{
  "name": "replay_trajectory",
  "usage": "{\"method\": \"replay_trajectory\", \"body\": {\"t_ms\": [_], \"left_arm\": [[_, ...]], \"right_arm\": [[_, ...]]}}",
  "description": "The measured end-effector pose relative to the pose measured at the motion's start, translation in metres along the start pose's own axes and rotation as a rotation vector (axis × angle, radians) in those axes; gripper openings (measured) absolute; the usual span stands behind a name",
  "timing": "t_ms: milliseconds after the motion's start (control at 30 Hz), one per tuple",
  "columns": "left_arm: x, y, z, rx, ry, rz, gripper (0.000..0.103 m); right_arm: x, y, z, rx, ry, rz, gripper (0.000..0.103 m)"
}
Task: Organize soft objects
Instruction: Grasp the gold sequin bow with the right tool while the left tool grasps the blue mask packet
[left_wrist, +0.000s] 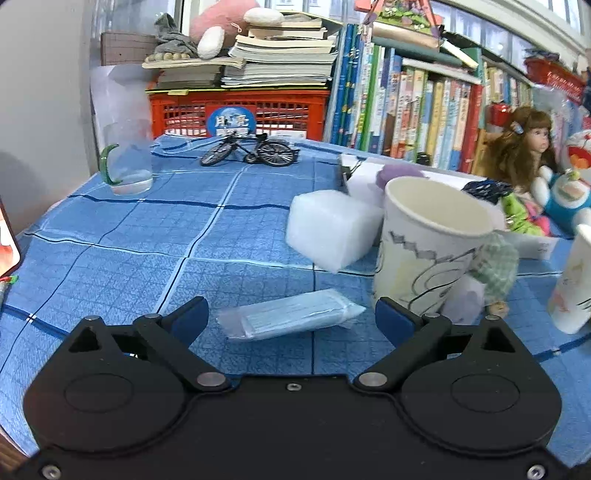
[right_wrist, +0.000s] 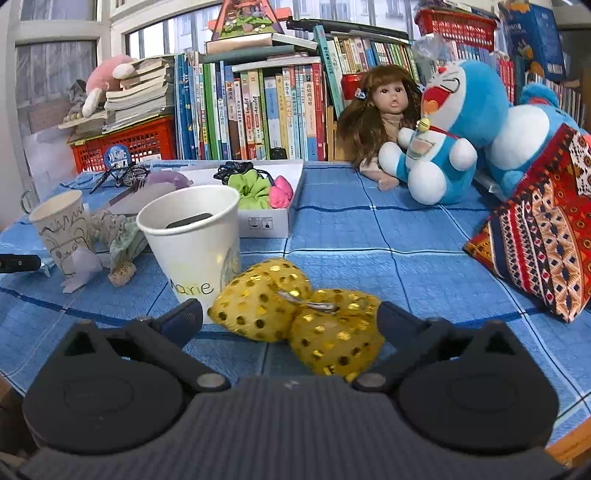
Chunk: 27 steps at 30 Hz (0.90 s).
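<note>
The left gripper (left_wrist: 291, 317) has its fingers wide apart, a packaged face mask (left_wrist: 291, 319) lying flat on the blue tabletop (left_wrist: 129, 236) between them, untouched. The right gripper (right_wrist: 290, 319) is likewise spread (pads clear) around two gold sequined pouches (right_wrist: 295, 317) resting just right of a paper cup (right_wrist: 195, 236). A white foam block (left_wrist: 330, 232) sits farther off.

The paper cup (right_wrist: 192, 236) bears handwritten "Marie"; the round blue sticker (left_wrist: 229, 122) on the red crate (left_wrist: 236, 110) reads "月亮"

Gold sequined pouches (right_wrist: 303, 317) between parted tongs (right_wrist: 290, 319)
</note>
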<state>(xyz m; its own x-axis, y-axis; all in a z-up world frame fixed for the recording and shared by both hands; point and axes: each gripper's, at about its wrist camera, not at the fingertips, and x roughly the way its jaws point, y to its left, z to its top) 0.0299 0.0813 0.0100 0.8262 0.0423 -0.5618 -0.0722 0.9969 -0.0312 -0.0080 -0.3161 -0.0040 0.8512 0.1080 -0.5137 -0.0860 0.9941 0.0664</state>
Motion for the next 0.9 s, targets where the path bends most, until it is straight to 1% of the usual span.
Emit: {"method": "replay_trajectory", "body": {"t_ms": [133,300,433,600,700,800,900], "left_arm": [[0.006,-0.006,-0.005,0.024,0.004,0.008,0.097],[0.014,-0.005,-0.008,0.004,0.029,0.017,0.097],[0.015,-0.003,-0.009,-0.001,0.029,0.020,0.097],[0.012,0.000,-0.009,-0.036,0.012,-0.014,0.098],[0.012,0.002,-0.008,-0.068,-0.002,-0.012,0.098],[0.016,0.004,-0.006,-0.092,0.010,-0.007,0.098],[0.018,0.005,-0.004,-0.098,0.011,-0.009,0.098]], "right_arm": [[0.008,0.013,-0.004,-0.030,-0.009,-0.049,0.103],[0.015,0.016,-0.006,-0.011,-0.030,-0.109,0.103],[0.019,0.015,-0.008,0.007,-0.035,-0.125,0.103],[0.019,0.014,-0.012,0.019,-0.043,-0.135,0.103],[0.016,0.015,-0.013,0.032,-0.074,-0.152,0.103],[0.012,0.015,-0.016,0.057,-0.116,-0.167,0.103],[0.015,0.015,-0.017,0.070,-0.109,-0.163,0.103]]}}
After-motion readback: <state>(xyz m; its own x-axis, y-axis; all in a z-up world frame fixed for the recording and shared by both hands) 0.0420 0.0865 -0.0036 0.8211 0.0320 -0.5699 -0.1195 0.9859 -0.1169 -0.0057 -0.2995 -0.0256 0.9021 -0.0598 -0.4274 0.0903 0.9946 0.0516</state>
